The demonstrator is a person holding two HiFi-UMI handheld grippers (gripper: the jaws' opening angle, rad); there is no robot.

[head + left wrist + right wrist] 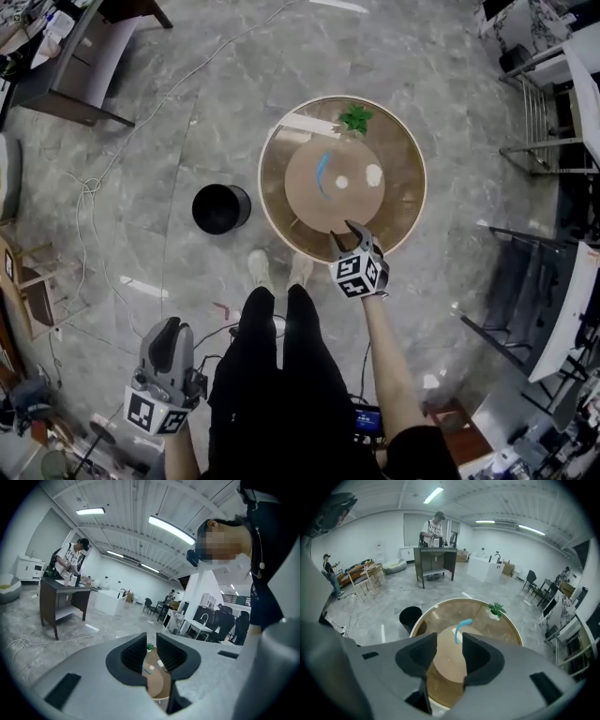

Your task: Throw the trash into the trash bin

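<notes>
A round glass-topped table (403, 220) holds a curved blue strip (323, 173) and two small white scraps (374, 174) near its middle. The black trash bin (221, 208) stands on the floor just left of the table. My right gripper (344, 234) hangs over the table's near edge, open, with nothing between its fingers. In the right gripper view the blue strip (463, 626) lies beyond the gap and the bin (411, 617) is to the left. My left gripper (169, 326) is low at the left, away from the table, and stands open and empty (151, 651).
A small green plant (355, 118) sits at the table's far edge. A dark desk (75, 66) stands far left, with cables (94, 187) running over the floor. Metal racks (544, 122) line the right side. A person (433, 527) stands at the desk.
</notes>
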